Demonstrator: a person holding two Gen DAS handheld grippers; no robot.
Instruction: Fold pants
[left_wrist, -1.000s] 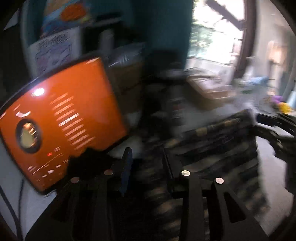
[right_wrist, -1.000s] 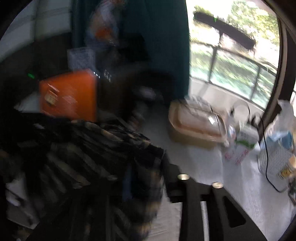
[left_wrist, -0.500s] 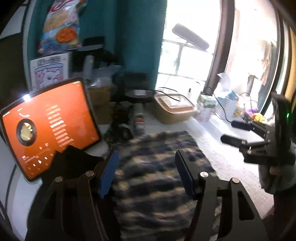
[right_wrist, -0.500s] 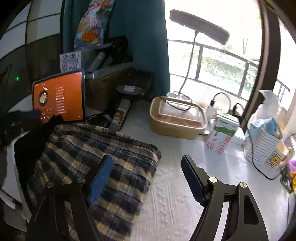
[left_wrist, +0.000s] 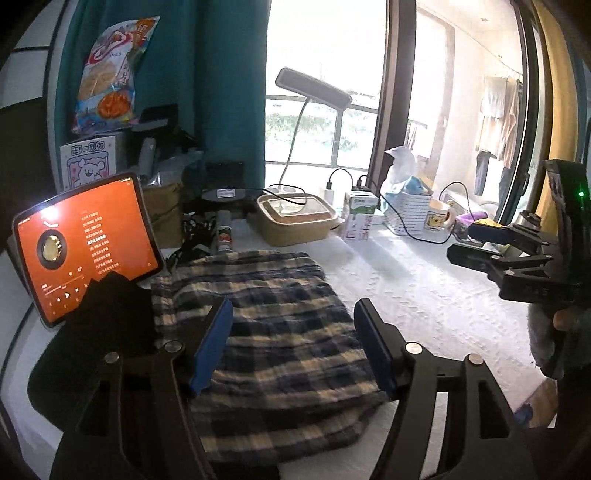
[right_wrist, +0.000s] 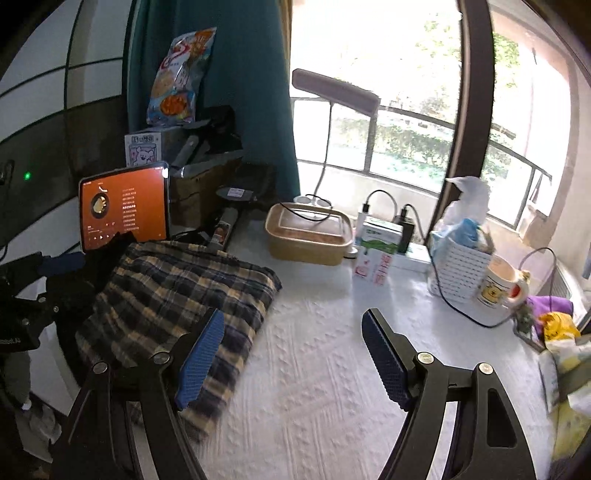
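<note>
Left wrist view first: the left gripper (left_wrist: 291, 347) hovers above the plaid pants (left_wrist: 273, 332), jaws spread and nothing between the blue pads, having just been opening. The pants lie folded into a thick rectangle in the lower middle of the frame, on the white textured cover (left_wrist: 424, 295). An orange-screened tablet (left_wrist: 85, 243) leans at mid left, its lower corner behind a black cloth (left_wrist: 110, 314) that touches the pants' left edge. At the right edge the right gripper (left_wrist: 480, 243) floats clear of the cover, well apart from the pants.

Over to the right wrist view: the right gripper (right_wrist: 291, 354) is released too, its jaws wide and empty after just opening. The pants (right_wrist: 177, 295) sit in the lower left of the frame, folded, and the left pad overlaps their near corner in the picture. A tan lidded container (right_wrist: 308, 236) stands beyond them at centre, a mug (right_wrist: 498, 284) at right.
</note>
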